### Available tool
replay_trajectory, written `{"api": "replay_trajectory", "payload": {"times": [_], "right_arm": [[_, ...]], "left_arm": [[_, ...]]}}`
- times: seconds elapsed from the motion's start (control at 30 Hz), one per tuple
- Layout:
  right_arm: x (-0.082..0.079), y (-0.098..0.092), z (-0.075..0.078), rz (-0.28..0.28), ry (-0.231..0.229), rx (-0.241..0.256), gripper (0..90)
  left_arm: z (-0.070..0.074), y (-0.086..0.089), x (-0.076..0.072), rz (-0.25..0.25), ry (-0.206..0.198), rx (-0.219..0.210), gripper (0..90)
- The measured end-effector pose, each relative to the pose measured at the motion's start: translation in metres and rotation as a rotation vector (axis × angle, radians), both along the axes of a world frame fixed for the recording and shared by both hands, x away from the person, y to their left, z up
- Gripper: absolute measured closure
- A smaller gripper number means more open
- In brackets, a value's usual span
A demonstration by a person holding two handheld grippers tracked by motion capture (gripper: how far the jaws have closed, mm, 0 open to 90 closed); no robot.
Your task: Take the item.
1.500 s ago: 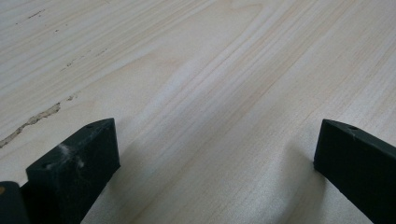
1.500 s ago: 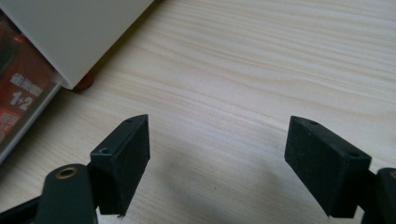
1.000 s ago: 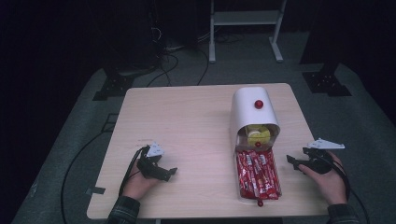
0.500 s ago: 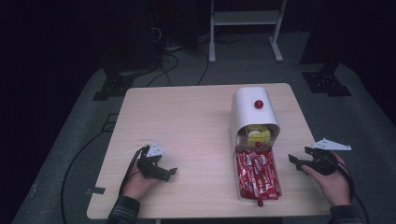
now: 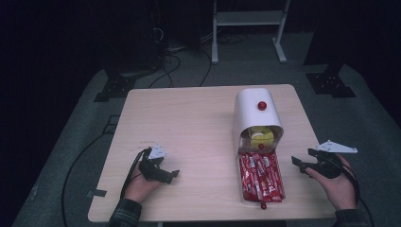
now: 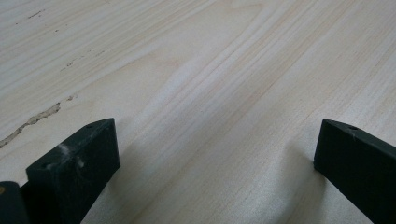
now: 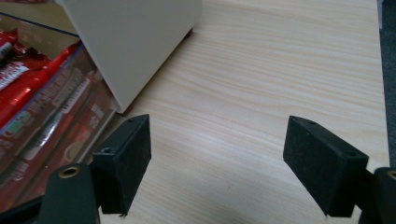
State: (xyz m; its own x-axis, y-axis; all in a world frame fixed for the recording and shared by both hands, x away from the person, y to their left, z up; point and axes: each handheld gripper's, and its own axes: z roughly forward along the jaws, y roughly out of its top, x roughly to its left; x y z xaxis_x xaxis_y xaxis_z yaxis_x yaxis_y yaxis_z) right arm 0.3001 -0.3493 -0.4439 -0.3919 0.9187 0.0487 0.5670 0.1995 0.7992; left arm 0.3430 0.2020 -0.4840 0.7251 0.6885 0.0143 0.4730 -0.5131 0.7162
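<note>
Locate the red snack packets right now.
In the high view, the red snack packets lie in the clear drawer pulled from the white box, right of table centre, near the front edge.

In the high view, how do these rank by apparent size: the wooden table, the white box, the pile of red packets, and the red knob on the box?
1. Wooden table
2. White box
3. Pile of red packets, looking nearly as large as the box, so this order is unsure
4. Red knob
</note>
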Motion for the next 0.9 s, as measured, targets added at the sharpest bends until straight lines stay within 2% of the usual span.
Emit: {"api": "replay_trajectory", "payload": {"times": [0.53,0.9], "right_arm": [[-0.007,0.005,0.01,0.019,-0.018,0.026,25.3],[-0.013,0.011,0.02,0.052,-0.032,0.039,28.1]], "left_arm": [[0.0,0.0,0.0,0.001,0.0,-0.001,0.0],[0.0,0.0,0.0,0.0,0.002,0.002,0.0]]}}
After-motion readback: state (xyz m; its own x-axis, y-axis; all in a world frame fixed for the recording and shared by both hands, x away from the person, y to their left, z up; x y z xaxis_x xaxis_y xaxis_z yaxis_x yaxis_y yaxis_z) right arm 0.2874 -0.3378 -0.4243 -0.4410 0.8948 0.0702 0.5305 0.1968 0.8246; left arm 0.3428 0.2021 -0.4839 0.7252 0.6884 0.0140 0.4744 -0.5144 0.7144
